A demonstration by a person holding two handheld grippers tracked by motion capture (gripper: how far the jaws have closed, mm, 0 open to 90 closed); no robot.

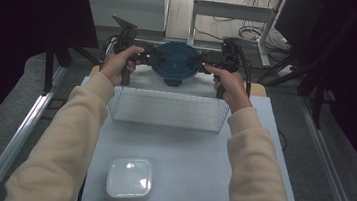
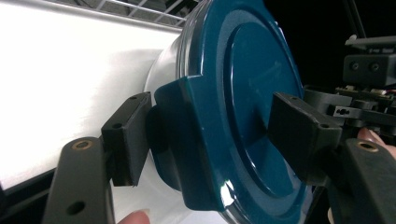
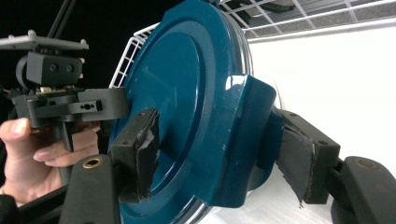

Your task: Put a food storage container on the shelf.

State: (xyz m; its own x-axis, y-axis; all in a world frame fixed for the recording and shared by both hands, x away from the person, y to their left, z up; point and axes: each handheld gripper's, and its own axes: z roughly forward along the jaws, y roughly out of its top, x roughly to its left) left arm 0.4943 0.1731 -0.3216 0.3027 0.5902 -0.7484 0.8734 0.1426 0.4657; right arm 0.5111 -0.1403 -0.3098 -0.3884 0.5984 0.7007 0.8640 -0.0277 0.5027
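Note:
A round container with a dark teal lid (image 1: 174, 62) hangs between my two grippers, beyond the far side of the wire basket. My left gripper (image 1: 152, 56) is shut on the lid's left clip tab (image 2: 187, 140), with one pad under the tab and the other on the lid's top (image 2: 252, 93). My right gripper (image 1: 201, 61) is shut on the opposite tab (image 3: 247, 140) in the same way. In the left gripper view, the left gripper (image 2: 212, 135) straddles the lid's edge. In the right gripper view, the right gripper (image 3: 219, 154) does likewise on the lid (image 3: 173, 93).
A white wire basket (image 1: 167, 93) stands across the middle of the white table (image 1: 200, 158), just in front of the held container. A white square lidded box (image 1: 129, 177) sits near the front edge. Dark frame legs and metal rails flank the table.

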